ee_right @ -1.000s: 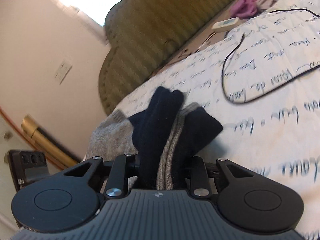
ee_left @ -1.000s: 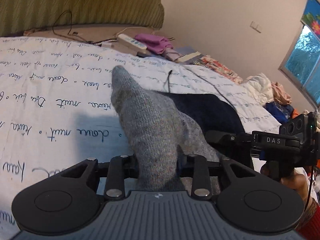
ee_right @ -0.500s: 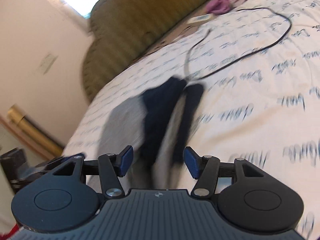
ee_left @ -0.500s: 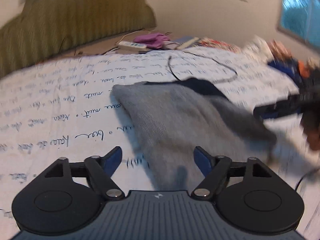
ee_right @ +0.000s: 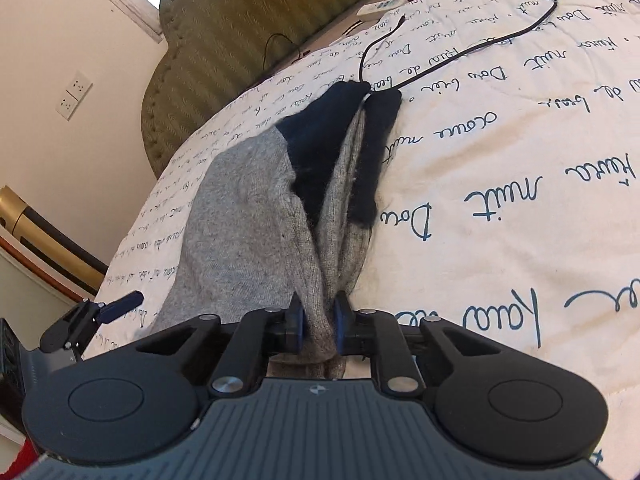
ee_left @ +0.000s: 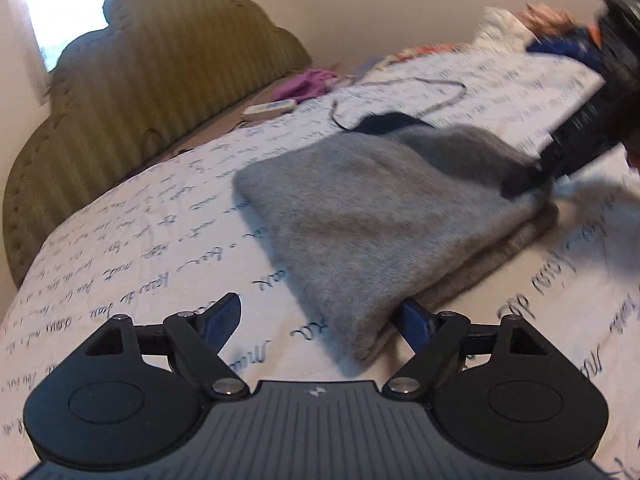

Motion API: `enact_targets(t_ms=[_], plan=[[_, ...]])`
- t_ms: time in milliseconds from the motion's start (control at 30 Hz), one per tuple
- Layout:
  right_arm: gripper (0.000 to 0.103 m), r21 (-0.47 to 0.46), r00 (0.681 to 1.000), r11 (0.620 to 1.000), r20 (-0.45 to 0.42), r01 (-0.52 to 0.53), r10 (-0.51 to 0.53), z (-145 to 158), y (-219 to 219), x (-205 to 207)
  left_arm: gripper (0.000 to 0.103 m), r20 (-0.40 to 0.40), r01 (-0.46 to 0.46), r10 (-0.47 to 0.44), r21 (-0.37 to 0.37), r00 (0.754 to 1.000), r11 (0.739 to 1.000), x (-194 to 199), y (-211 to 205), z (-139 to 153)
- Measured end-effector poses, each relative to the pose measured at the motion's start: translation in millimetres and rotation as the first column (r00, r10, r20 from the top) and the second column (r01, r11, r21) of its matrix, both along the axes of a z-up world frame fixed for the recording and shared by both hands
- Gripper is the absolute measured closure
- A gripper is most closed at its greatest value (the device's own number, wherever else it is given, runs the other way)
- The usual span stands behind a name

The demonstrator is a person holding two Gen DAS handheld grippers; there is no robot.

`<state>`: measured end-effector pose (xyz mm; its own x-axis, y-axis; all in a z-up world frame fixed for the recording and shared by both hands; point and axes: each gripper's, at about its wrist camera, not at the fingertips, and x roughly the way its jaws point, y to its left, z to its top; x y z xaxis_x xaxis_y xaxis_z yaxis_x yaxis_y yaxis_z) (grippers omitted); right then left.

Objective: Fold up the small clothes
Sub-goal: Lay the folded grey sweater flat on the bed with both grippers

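Observation:
A pair of grey socks [ee_left: 380,216] with navy toes [ee_right: 324,132] lies stacked on the white script-printed bedsheet [ee_left: 140,264]. My left gripper [ee_left: 320,308] is open and still widening. The near end of the socks lies between its blue pads [ee_left: 224,316] without touching them. My right gripper [ee_right: 318,316] is closing, its pads pressed on a bunched fold of the grey socks [ee_right: 240,220] at the other end. It shows blurred at the right of the left wrist view [ee_left: 580,132]. The left gripper [ee_right: 100,312] appears at the left edge of the right wrist view.
A black cable [ee_right: 460,54] loops on the sheet just beyond the navy toes. A white remote [ee_left: 272,109] and a purple cloth [ee_left: 308,82] lie near the green padded headboard [ee_left: 160,80]. A heap of clothes [ee_left: 540,28] sits at the far right by the wall.
The left gripper let go of the grey sock, opened wide and rolled level. The right gripper opened, then shut again on the socks. The socks went from raised to lying on the bed.

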<state>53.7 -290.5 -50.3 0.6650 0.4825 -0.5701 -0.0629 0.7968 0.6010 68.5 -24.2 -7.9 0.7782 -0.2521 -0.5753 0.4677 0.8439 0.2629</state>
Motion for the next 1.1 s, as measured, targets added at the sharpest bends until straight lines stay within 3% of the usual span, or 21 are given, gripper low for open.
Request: enact_targets(t_ms=[167, 267, 367, 533, 600, 700, 767, 800, 867, 967, 1000, 1033, 1100], plan=[[0.085, 0.075, 0.999, 0.997, 0.033, -0.031, 0.028, 9.2, 4.9, -7.3, 0.019, 0.007, -0.089, 0.09, -0.105, 0.996, 0.991, 6.1, 26.3, 14.1], [0.085, 0.082, 0.999, 0.996, 0.026, -0.041, 0.039, 6.6, 8.4, -6.7, 0.019, -0.038, -0.105, 0.103, -0.079, 0.994, 0.991, 10.2, 24.6, 2.1], [0.086, -0.017, 1.0, 1.0, -0.006, -0.025, 0.025, 0.0, 13.2, -5.4, 0.019, -0.075, -0.105, 0.1, -0.066, 0.992, 0.992, 6.8, 23.8, -7.5], [0.042, -0.177, 0.999, 0.984, 0.04, 0.012, -0.004, 14.1, 20.3, -18.2, 0.02, -0.074, -0.061, 0.05, -0.149, 0.996, 0.987, -8.6, 30.8, 14.9], [0.038, -0.176, 0.999, 0.984, 0.048, 0.03, -0.022, 15.7, 19.4, -17.8, 0.02, -0.099, -0.041, 0.02, -0.215, 0.995, 0.976, -5.4, 31.7, 26.8], [0.038, -0.081, 0.999, 0.996, 0.003, 0.036, -0.036, 2.3, 13.9, -9.6, 0.018, -0.205, -0.068, -0.006, -0.351, 0.979, 0.934, 14.9, 32.1, 30.8], [0.039, -0.009, 0.999, 0.999, 0.003, 0.039, -0.039, -7.1, 11.8, -5.8, 0.018, -0.337, -0.146, -0.009, -0.431, 0.941, 0.891, 34.9, 33.7, 19.8], [0.044, 0.024, 0.999, 0.999, 0.001, 0.04, -0.04, -10.0, 11.0, -4.2, 0.018, -0.396, -0.192, -0.005, -0.456, 0.918, 0.869, 43.1, 34.7, 11.6], [0.055, 0.081, 1.0, 0.996, -0.011, 0.027, -0.026, -12.5, 12.1, -2.2, 0.018, -0.457, -0.247, 0.008, -0.466, 0.889, 0.85, 51.6, 33.1, -2.7], [0.073, 0.098, 0.999, 0.995, -0.028, -0.021, 0.024, -18.7, 23.5, 0.7, 0.019, -0.465, -0.267, 0.022, -0.468, 0.885, 0.842, 51.9, 29.6, -14.0], [0.077, 0.101, 0.999, 0.995, -0.03, -0.017, 0.02, -19.9, 24.1, 1.4, 0.026, -0.465, -0.265, 0.017, -0.475, 0.885, 0.839, 50.7, 28.6, -15.7], [0.08, 0.119, 0.999, 0.993, -0.035, -0.01, 0.014, -20.8, 22.3, 2.0, 0.053, -0.463, -0.259, 0.01, -0.479, 0.886, 0.839, 49.3, 27.8, -16.1], [0.082, 0.141, 0.999, 0.99, -0.035, 0.003, 0.002, -20.0, 19.4, 0.3, 0.073, -0.469, -0.265, 0.031, -0.443, 0.883, 0.857, 48.5, 25.4, -15.7]])
